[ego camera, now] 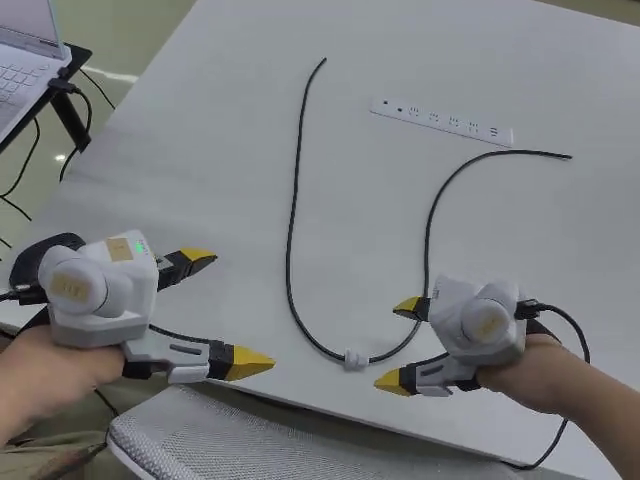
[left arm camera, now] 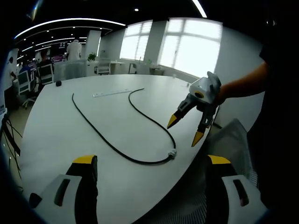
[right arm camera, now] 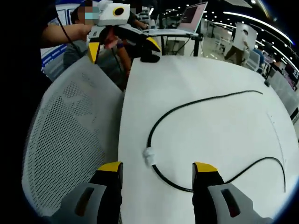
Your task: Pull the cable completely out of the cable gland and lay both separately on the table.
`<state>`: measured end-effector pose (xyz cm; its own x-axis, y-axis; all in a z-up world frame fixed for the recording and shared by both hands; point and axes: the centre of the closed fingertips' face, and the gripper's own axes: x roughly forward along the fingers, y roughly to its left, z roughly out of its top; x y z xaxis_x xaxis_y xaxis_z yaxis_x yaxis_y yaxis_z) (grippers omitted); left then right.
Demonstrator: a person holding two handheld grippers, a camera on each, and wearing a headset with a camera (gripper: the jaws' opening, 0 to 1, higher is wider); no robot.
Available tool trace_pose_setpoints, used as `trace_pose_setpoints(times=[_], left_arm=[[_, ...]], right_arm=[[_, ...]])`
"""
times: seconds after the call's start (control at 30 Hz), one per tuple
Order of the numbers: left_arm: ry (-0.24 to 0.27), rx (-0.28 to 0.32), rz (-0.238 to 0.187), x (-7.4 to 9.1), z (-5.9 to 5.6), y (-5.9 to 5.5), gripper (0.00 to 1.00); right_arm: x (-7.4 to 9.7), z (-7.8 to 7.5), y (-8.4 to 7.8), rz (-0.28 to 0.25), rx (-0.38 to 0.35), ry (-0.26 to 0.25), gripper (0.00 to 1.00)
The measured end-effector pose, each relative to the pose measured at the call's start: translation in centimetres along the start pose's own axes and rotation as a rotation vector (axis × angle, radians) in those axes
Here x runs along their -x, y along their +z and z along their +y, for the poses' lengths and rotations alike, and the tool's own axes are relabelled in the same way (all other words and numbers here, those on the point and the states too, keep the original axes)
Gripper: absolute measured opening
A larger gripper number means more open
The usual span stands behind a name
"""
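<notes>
Since the left claw (ego camera: 235, 310) and the right claw (ego camera: 396, 343) are both spread wide with nothing in them, the black cable (ego camera: 291, 230) is just lying loose on the white counter (ego camera: 200, 150). It runs in a big U shape with both ends pointing toward the far side. The little white cable gland (ego camera: 354, 358) is still threaded on at the bottom of the U, close to the near edge. The right claw hangs just beside the gland, not touching it, yellow tips aimed its way. The left claw is further off on the other side, partly over a mesh chair back (ego camera: 190, 440) at the counter's edge. The gland sits between the 2 of them. Past the cable there's a white power strip (ego camera: 441, 121), and a laptop (ego camera: 25, 50) on a stand off to the left.
</notes>
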<state>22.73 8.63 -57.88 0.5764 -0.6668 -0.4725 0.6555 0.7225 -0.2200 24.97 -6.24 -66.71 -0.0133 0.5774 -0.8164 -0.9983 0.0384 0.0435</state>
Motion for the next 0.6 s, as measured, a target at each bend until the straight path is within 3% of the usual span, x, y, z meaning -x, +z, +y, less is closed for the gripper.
trace_pose_setpoints(times=[0.6], left_arm=[[-0.017,0.004,0.020,-0.2,-0.8,-1.0,0.96]], right_arm=[[-3.3,0.8,-1.1,0.078,0.055,0.096,0.35]])
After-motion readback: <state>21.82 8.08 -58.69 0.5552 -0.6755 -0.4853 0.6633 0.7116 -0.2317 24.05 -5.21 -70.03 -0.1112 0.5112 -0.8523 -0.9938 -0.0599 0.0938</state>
